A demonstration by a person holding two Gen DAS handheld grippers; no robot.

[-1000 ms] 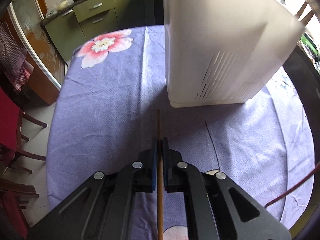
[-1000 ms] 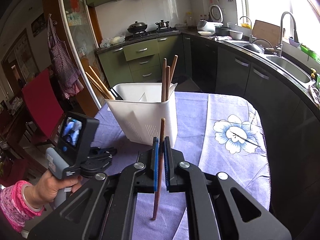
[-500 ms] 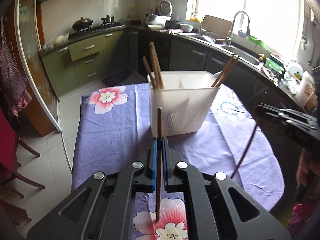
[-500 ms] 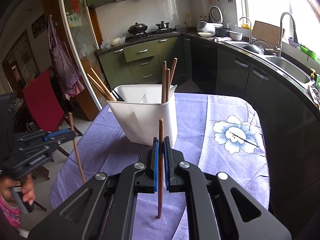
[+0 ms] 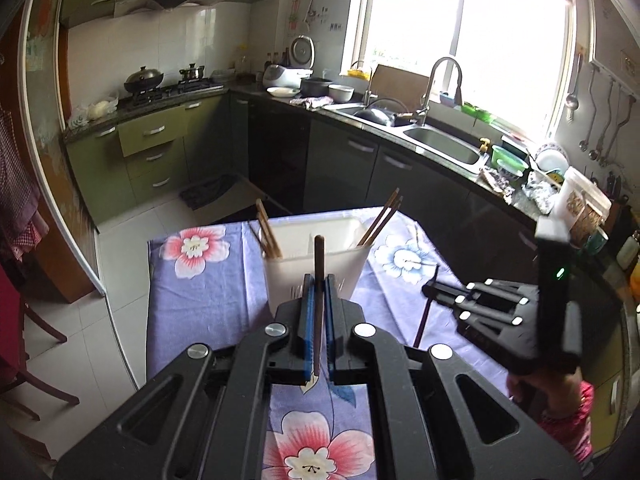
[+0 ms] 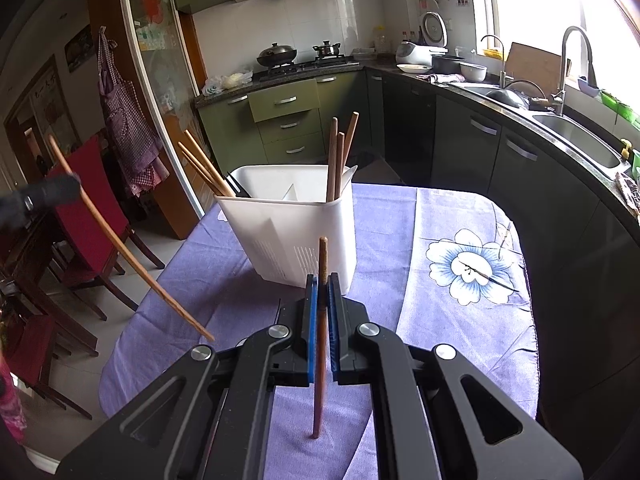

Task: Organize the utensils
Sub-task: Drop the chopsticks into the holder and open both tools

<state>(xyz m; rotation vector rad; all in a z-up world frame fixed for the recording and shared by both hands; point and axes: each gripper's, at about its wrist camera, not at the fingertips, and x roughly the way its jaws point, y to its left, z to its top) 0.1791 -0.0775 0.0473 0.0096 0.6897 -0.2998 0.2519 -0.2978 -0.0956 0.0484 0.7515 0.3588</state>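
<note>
The white caddy (image 6: 292,232) sits on the bench (image 6: 460,320), which has a purple floral cloth over it, and a divider splits it into compartments. In the right wrist view there's a bunch of lighter chopsticks (image 6: 204,168) leaning out of its far left corner and three darker ones (image 6: 338,160) standing at the right corner, all sticking well above the rim. Left tongs (image 5: 318,308) are clenched on a dark chopstick (image 5: 318,304) that runs roughly upright between the blue pads, top end poking out above them and lining up in front of the caddy (image 5: 316,256). Right tongs (image 6: 322,312) are clamped on their own brown chopstick (image 6: 320,340) the same way, lower end hanging above the cloth, near side of the caddy. Only the left wrist view gets the sink (image 5: 444,146), the window and the ladles hung on the right wall, plus the right tongs (image 5: 434,290) from the side over the right part of the bench with their stick (image 5: 425,316) hanging down. Only the right wrist view shows the red chair (image 6: 92,216) and the apron by the door, and a blurry bit of the left tongs (image 6: 60,190) at the far left edge with a long light-looking stick (image 6: 120,248) slanting down toward the bench. Both sticks are plain, thin wood, and the caddy has slotted vents low on its wall.
</note>
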